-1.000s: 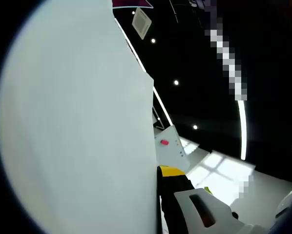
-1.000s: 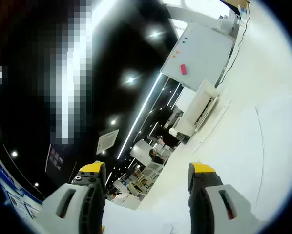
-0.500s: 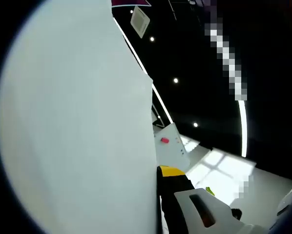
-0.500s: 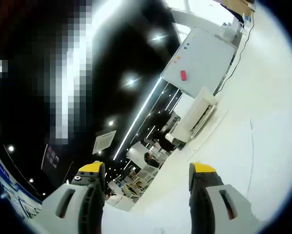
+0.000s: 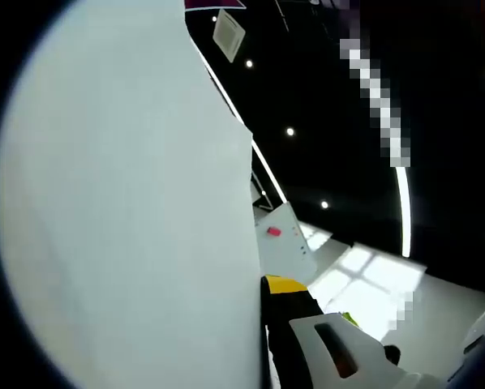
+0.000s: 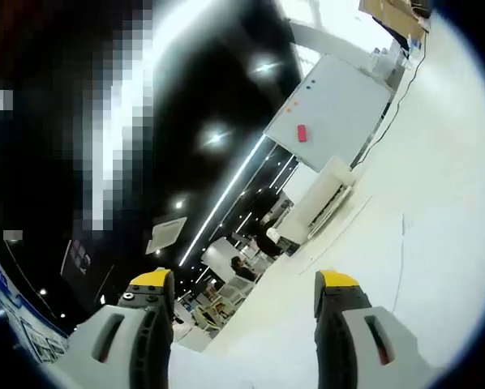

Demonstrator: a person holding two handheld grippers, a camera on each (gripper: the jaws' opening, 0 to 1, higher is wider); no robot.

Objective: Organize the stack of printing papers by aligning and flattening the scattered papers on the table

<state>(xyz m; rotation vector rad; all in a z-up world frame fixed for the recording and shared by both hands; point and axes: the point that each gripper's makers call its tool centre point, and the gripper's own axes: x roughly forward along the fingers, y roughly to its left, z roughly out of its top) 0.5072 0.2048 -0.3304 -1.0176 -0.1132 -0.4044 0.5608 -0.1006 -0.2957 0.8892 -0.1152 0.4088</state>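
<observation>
Left gripper view: a broad white sheet of printing paper (image 5: 129,211) stands on edge against our left gripper (image 5: 268,340), whose one visible yellow-tipped jaw presses beside the sheet's edge; it appears clamped on the paper, though the other jaw is hidden behind it. Right of the sheet, a distant whiteboard (image 5: 285,241) with a red eraser hangs under dark ceiling lights. In the right gripper view, our right gripper (image 6: 242,324) has jaws spread wide with nothing between them, and the pale table (image 6: 437,227) runs off to the right of the whiteboard (image 6: 332,109). We judge the step as squaring the lifted stack: tap its lower edge evenly on the table and steady the free side.
</observation>
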